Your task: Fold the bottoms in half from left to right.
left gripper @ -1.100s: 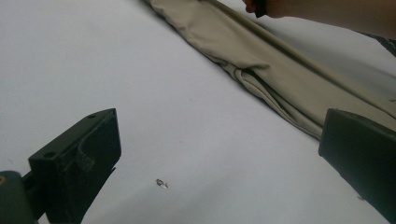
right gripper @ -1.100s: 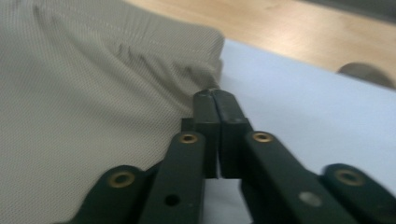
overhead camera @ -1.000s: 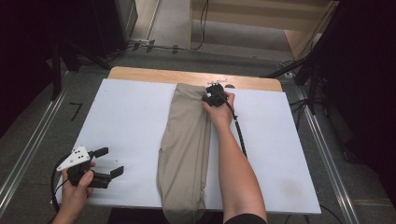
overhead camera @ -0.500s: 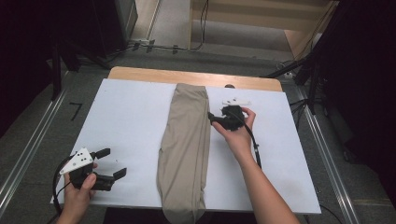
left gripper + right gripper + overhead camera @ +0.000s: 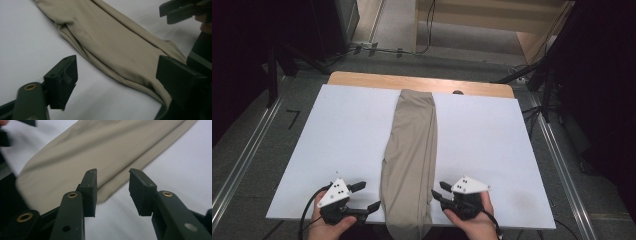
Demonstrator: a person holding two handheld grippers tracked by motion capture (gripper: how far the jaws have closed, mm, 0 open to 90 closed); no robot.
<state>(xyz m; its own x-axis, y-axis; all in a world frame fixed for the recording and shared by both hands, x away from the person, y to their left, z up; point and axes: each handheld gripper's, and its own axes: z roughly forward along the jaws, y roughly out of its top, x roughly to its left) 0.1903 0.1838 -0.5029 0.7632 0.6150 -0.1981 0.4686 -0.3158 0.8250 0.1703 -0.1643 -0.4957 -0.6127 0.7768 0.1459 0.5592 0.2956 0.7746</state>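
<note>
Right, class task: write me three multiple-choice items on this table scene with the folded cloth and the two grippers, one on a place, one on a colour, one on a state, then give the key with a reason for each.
1. Where does the cloth lie on the white board?
A. Down the middle, from the far edge to the near edge
B. Bunched in the far left corner
C. On the floor beside the table

2. What colour is the cloth?
A. Dark blue
B. Beige
C. Red

3. How do the left gripper and the right gripper stand?
A. Both clamp the cloth
B. One lifts the cloth off the board
C. Both are open, one at each side of the cloth's near end

Key: 1 A, the high view shows it as a long strip down the centre. 2 B, it is beige in every view. 3 C, each gripper view shows a gap between the jaws and no cloth pinched.
</note>
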